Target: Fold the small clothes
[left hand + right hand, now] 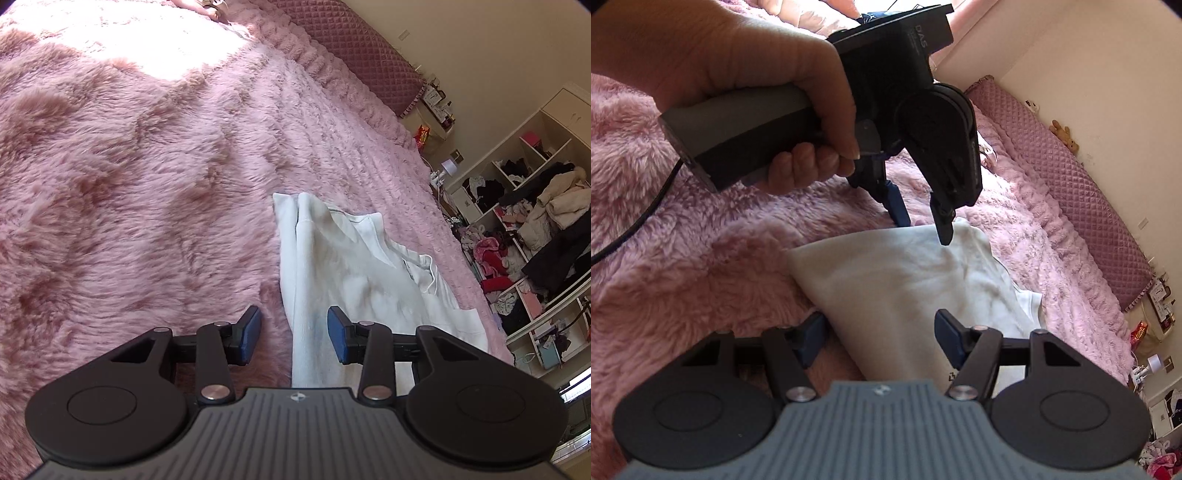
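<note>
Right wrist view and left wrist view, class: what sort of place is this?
Most likely a bedroom: a pink fluffy bed cover, a quilted headboard against the wall, and open wardrobe shelves stuffed with clothes.

garment: small white top (351, 266) with a collar or neckline (421, 269), cotton-like knit
state: partly folded, one long side turned over in a soft roll; faint grey marks
pose: lying flat, slightly creased
place: on the pink fluffy bed cover (147, 184)

One white garment (354, 266), two tongs (294, 334) (881, 338), one pink blanket (129, 177).
</note>
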`<action>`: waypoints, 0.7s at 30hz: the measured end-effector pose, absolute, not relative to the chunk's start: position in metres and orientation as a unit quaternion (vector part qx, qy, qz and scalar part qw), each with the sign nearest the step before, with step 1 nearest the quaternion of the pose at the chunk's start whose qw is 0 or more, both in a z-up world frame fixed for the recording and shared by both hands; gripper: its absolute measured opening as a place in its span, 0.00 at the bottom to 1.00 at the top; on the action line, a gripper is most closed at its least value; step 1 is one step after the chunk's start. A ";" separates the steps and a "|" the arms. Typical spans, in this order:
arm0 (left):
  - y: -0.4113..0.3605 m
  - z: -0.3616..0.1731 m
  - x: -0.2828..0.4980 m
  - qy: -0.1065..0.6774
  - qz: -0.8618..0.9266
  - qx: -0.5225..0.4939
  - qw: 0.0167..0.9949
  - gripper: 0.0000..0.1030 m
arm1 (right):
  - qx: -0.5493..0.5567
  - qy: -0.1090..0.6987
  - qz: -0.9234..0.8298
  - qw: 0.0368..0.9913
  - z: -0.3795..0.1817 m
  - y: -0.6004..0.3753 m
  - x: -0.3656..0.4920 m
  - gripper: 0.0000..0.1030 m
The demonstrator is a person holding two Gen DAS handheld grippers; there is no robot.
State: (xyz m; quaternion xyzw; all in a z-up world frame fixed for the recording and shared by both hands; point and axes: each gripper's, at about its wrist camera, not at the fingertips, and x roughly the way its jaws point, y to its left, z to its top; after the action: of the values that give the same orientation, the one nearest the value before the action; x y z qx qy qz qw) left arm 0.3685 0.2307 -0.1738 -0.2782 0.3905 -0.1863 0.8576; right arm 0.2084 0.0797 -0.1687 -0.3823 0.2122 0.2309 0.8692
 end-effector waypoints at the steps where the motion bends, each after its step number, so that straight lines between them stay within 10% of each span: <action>1: 0.230 -0.174 0.373 0.391 -0.187 -0.278 0.857 0.43 | -0.384 0.208 0.231 0.869 -0.169 0.083 0.210 0.58; 21: 0.226 -0.202 0.457 0.415 -0.215 -0.376 0.800 0.48 | -0.376 0.172 0.215 0.885 -0.178 0.103 0.238 0.63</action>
State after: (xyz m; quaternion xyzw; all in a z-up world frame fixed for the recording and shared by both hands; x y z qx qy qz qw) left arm 0.4569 0.2257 -0.2023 -0.3757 0.4149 -0.2148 0.8004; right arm 0.2383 0.1035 -0.1783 -0.3757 0.1723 0.2155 0.8847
